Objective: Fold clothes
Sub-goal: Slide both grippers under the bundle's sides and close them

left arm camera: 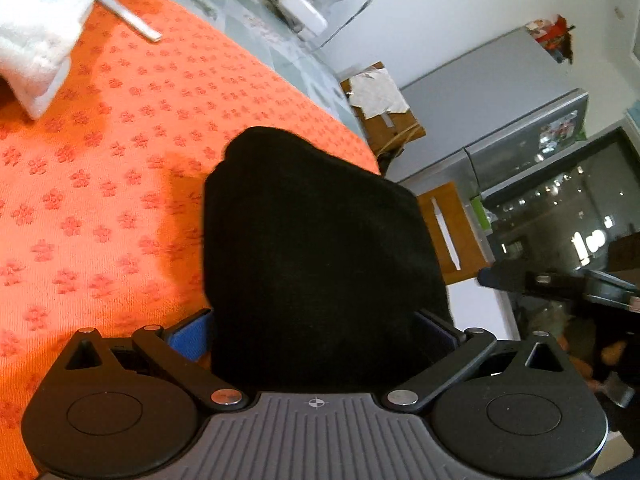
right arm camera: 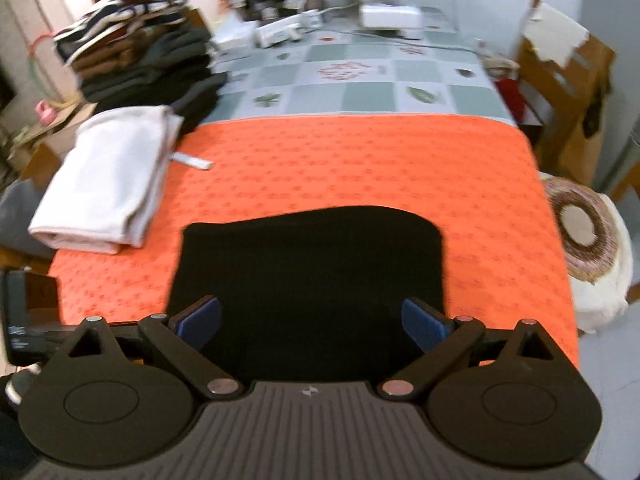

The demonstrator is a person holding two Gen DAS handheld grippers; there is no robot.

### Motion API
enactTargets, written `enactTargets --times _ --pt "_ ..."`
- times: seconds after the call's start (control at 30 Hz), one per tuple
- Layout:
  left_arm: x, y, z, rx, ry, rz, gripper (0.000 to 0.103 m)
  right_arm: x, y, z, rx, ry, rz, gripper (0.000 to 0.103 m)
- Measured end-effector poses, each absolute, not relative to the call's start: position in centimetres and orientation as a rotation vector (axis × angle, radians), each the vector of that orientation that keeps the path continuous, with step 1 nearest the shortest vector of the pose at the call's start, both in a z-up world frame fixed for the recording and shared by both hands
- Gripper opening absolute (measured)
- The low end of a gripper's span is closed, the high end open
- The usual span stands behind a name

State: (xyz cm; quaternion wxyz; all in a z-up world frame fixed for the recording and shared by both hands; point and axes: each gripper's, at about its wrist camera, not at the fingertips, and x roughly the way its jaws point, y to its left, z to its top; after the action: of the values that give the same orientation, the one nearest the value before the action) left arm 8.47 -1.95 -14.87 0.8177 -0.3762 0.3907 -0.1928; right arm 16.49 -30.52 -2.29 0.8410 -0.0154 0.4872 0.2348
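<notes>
A folded black garment (right arm camera: 308, 276) lies on the orange patterned cloth (right arm camera: 360, 160) near the table's front edge. My right gripper (right arm camera: 312, 324) is open, its blue pads (right arm camera: 420, 322) spread wide over the garment's near part. In the left wrist view the same black garment (left arm camera: 316, 248) fills the space between my left gripper's (left arm camera: 316, 332) wide-apart blue pads (left arm camera: 192, 336); that gripper is open, and the garment's near edge is hidden by the gripper body.
A folded white garment (right arm camera: 108, 180) lies at the orange cloth's left edge, with a grey strip (right arm camera: 192, 160) beside it. A stack of folded dark clothes (right arm camera: 140, 52) stands behind it. Power strips and a white box (right arm camera: 390, 16) sit at the far end. A wooden chair (right arm camera: 568, 80) stands right.
</notes>
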Motion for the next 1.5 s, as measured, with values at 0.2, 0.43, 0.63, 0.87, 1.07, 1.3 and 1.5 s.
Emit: enactTargets --times 0.2,0.43,0.63,0.87,1.07,1.3,1.5 --pt "7.1 -4.0 -13.5 -0.741 0.82 -0.355 0.102 17.8 -33.7 -4.3 -0.019 1.065 0.441 0.099" --pt "6.0 -6.2 -11.7 -0.62 0.771 -0.301 0.102 19.3 -34.9 -6.4 -0.072 1.116 0.448 0.099" --pt "5.8 -4.8 -12.9 -0.679 0.817 -0.142 0.102 19.7 -34.9 -6.7 -0.096 1.132 0.473 0.099" --pt "5.5 -5.0 -13.2 -0.742 0.832 -0.196 0.102 19.6 -35.0 -6.7 -0.099 1.131 0.486 0.099" --pt "5.3 -4.4 -13.7 -0.772 0.831 -0.141 0.103 19.1 -35.3 -6.8 -0.094 1.13 0.489 0.099" --pt "5.8 -3.5 -14.5 -0.896 0.822 -0.213 0.102 19.2 -36.3 -7.6 -0.032 1.136 0.52 0.099" --pt "5.2 -3.0 -14.7 -0.918 0.848 -0.212 0.102 20.1 -38.4 -9.1 0.126 1.166 0.599 0.099"
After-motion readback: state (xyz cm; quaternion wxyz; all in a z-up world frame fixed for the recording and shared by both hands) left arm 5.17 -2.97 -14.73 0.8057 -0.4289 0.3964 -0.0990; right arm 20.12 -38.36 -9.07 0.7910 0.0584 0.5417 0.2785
